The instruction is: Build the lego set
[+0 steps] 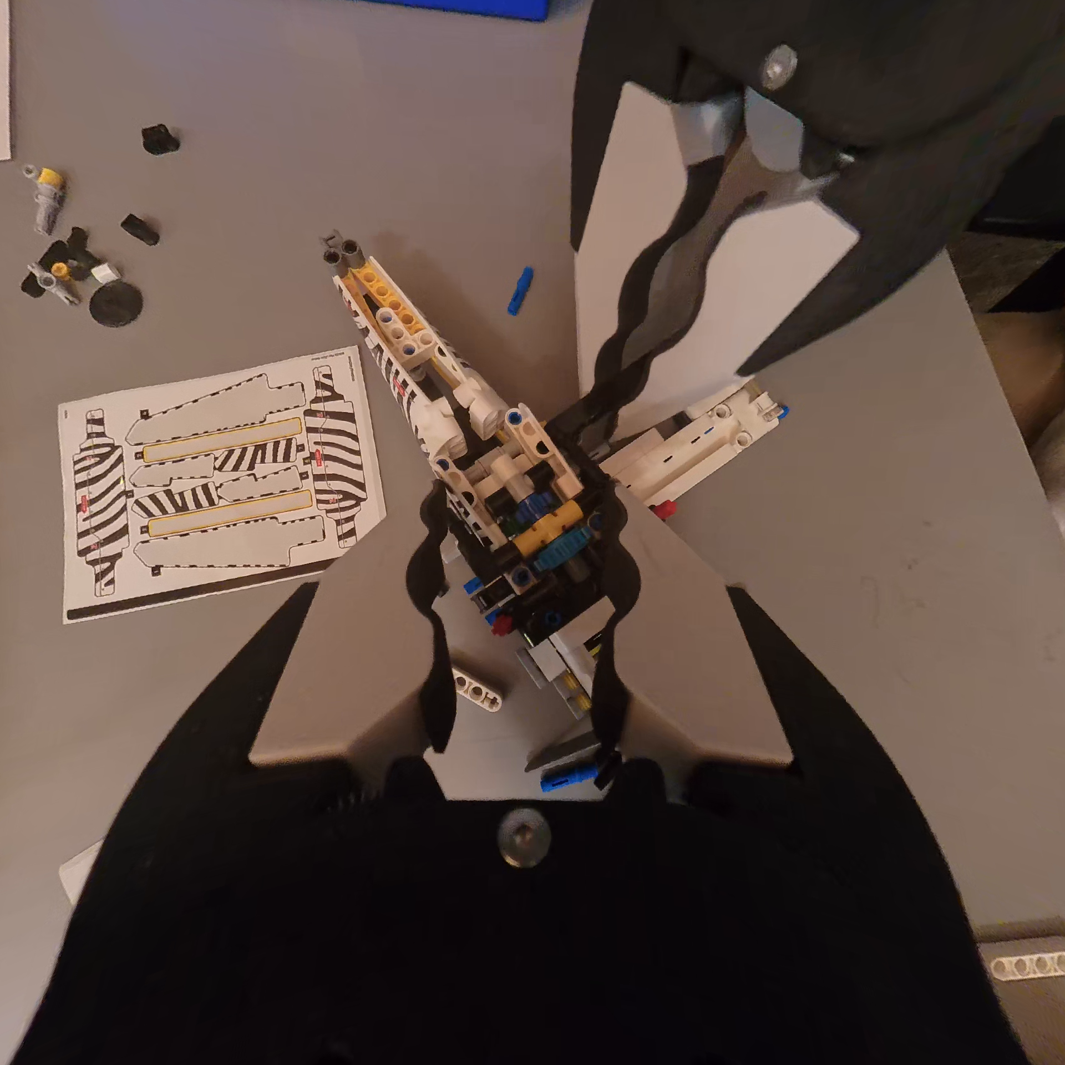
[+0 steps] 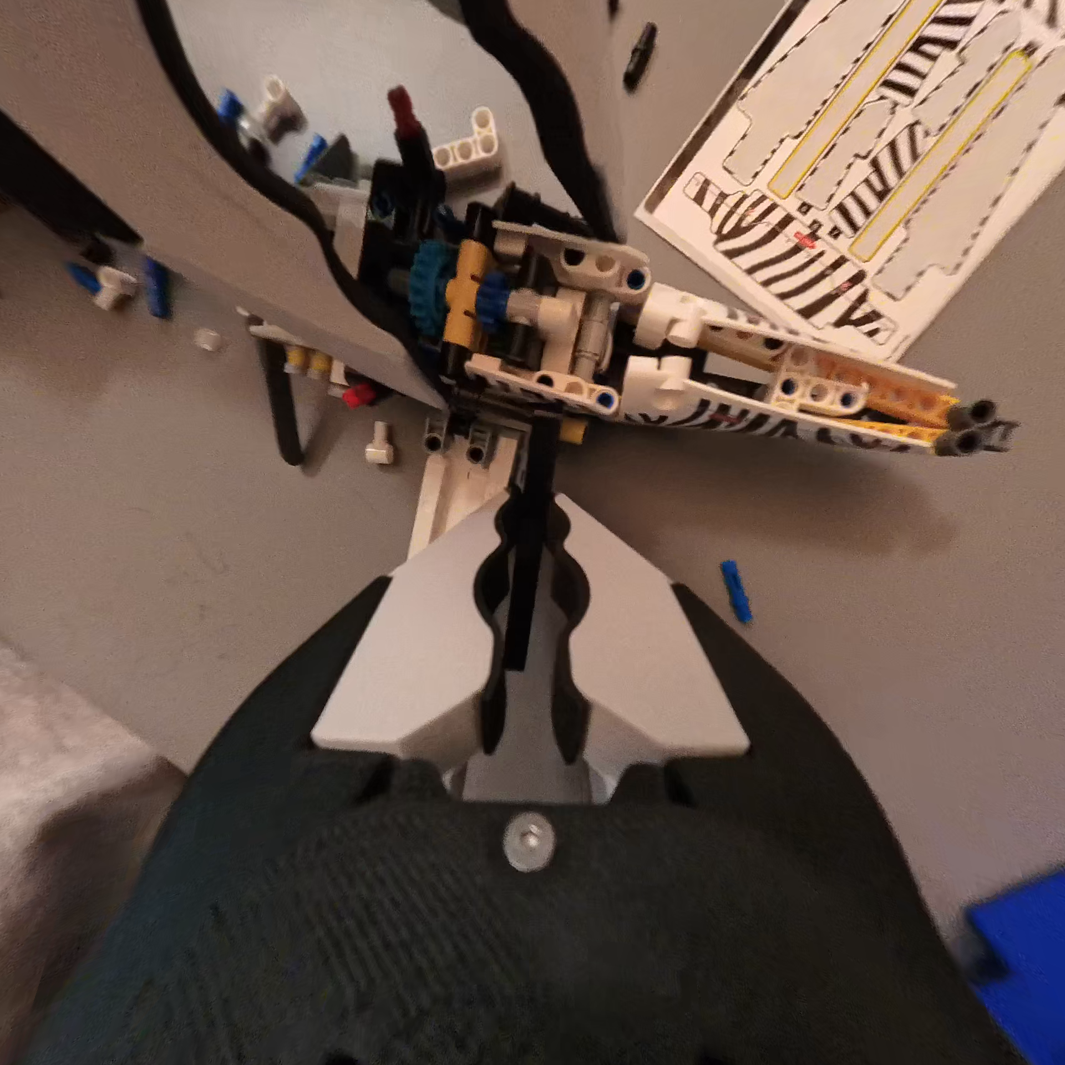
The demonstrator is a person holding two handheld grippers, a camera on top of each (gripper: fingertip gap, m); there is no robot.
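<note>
The lego model (image 1: pixel 518 478) is a white, yellow and black Technic build with zebra-striped panels, a teal gear and a blue gear. My left gripper (image 1: pixel 521 501) is shut on its black core, and the tapered striped arm (image 1: pixel 397 328) points away to the upper left. My right gripper (image 1: pixel 593 415) comes in from the top right. In the right wrist view my right gripper (image 2: pixel 530 510) is shut on a long black axle (image 2: pixel 527 576) that runs into the underside of the model (image 2: pixel 553 323). The left gripper (image 2: pixel 518 314) clamps the model from the upper left.
A zebra sticker sheet (image 1: pixel 219 478) lies left of the model. A loose blue pin (image 1: pixel 520 291), a white beam (image 1: pixel 475 688) and a cluster of small parts (image 1: pixel 75 259) lie on the grey table (image 1: pixel 864 576). Its edge runs down the right. A blue box (image 2: pixel 1020 951) sits nearby. My hands' fingertips stand some 5 centimeters from each other.
</note>
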